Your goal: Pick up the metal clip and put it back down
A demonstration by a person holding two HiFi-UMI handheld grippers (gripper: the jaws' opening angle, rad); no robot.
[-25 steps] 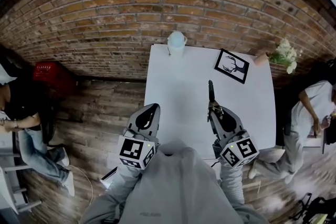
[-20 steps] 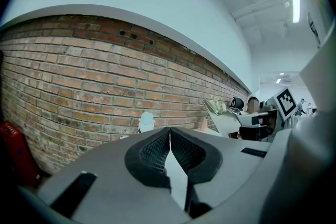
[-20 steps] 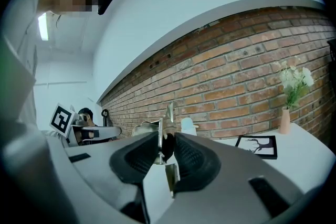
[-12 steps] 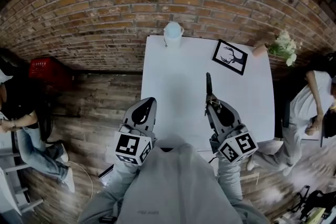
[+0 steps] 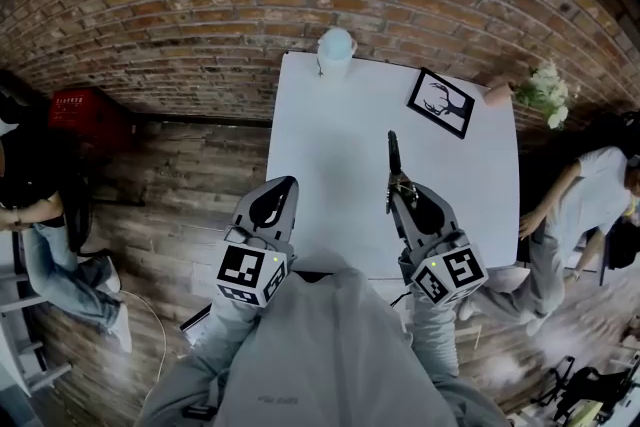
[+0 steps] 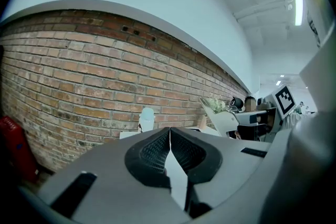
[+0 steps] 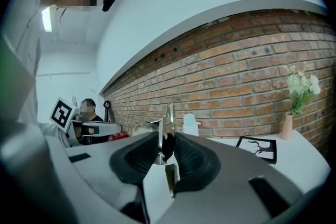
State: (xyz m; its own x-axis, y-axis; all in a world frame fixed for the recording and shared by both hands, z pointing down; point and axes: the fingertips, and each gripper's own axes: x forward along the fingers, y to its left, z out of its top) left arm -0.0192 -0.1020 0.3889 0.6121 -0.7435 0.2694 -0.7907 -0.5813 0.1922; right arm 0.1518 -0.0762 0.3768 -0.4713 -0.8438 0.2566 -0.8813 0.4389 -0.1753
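Brickwork [image 5: 250, 5] fills the far side, well ahead of both pairs of jaws, and the white bench [image 5: 330, 145] runs from it back beneath them. The left gripper [image 5: 284, 187] sits at the bench's near left edge, its jaws together with nothing between them. The right gripper [image 5: 399, 198] is over the near right part of the bench, its jaws clamped on the metal clip [image 5: 393, 155]. Ahead and to the right of the right jaws lies a framed picture [image 5: 441, 102] of a black antlered figure (a deer's head, by the look of it), with pale flowers [image 5: 543, 100] further right at the corner. A pale jar [image 5: 336, 50] stands at the far edge, ahead of both pairs of jaws and between their lines. The clip is pinched near its base, its silver arms sticking out past the tips of the right jaws.
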